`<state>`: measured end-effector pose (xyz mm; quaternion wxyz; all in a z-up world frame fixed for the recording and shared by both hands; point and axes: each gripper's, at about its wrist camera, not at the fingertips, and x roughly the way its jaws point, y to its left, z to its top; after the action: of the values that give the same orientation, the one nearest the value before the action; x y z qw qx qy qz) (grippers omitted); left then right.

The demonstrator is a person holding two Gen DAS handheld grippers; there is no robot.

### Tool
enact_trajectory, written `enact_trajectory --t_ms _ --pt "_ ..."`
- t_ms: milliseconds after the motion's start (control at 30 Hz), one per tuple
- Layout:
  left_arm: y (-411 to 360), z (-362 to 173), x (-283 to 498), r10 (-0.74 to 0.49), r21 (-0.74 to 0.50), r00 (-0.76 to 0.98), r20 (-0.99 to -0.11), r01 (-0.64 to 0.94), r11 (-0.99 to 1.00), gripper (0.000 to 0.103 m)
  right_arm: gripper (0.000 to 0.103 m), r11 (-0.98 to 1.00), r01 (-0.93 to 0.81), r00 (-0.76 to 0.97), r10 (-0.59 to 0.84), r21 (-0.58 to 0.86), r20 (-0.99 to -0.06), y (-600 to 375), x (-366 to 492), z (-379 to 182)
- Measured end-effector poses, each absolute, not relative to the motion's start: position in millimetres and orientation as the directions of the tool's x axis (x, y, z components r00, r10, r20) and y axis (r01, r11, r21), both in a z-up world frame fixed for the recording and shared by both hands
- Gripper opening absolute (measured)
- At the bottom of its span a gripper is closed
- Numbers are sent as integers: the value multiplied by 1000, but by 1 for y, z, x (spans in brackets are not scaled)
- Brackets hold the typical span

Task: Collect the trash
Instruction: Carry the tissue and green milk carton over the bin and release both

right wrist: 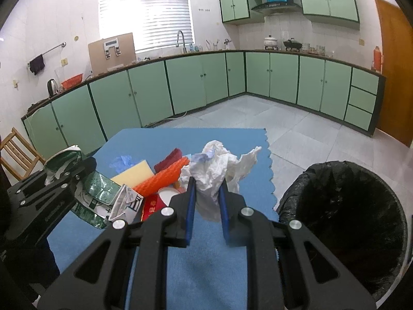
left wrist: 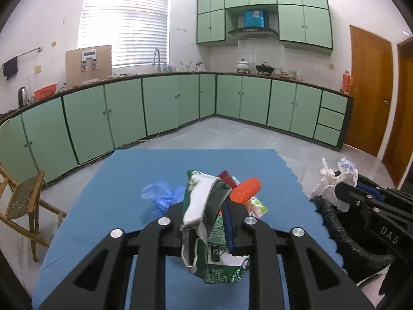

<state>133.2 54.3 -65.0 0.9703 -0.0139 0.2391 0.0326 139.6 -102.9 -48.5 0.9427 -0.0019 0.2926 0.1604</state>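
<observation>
My left gripper (left wrist: 206, 204) is shut on a crumpled green and white snack bag (left wrist: 200, 201) and holds it above the blue table mat (left wrist: 116, 206). The bag also shows in the right wrist view (right wrist: 100, 193), at the left. My right gripper (right wrist: 207, 188) is shut on a wad of white tissue paper (right wrist: 219, 170), which also shows in the left wrist view (left wrist: 330, 180) at the right. A black-lined trash bin (right wrist: 343, 222) stands to the right of the table, just beside my right gripper.
On the mat lie an orange ridged sponge (right wrist: 162, 178), a yellow sponge (right wrist: 134, 177), a dark red cloth (right wrist: 167, 159), a blue plastic glove (left wrist: 162, 196) and red wrappers (right wrist: 152, 205). Green kitchen cabinets (right wrist: 201, 82) line the far walls. A wooden chair (left wrist: 23, 201) stands left.
</observation>
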Motion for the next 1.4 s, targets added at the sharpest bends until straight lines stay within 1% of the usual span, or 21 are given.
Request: enact_trajectory --t_ms 300,533,800,1100,1400 --pt "23 -50 137 -8 -13 896 -444 3 1000 21 16 963 -255 808 264 91 -526 -134 132 -34" --pt "-17 -42 152 -78 -21 900 -429 76 997 21 16 979 -186 830 201 81 -521 -174 126 -28" --pt "-72 -41 174 -185 -62 884 -429 176 982 21 16 994 -96 847 112 58 -520 -226 123 -23" --pt "-140 -41 192 -295 -76 857 -423 291 954 21 16 998 39 843 -4 54 -538 -299 125 -37" --pt "-202 -60 217 -355 -66 814 -460 367 928 21 16 989 141 810 -88 47 -579 -359 132 -72"
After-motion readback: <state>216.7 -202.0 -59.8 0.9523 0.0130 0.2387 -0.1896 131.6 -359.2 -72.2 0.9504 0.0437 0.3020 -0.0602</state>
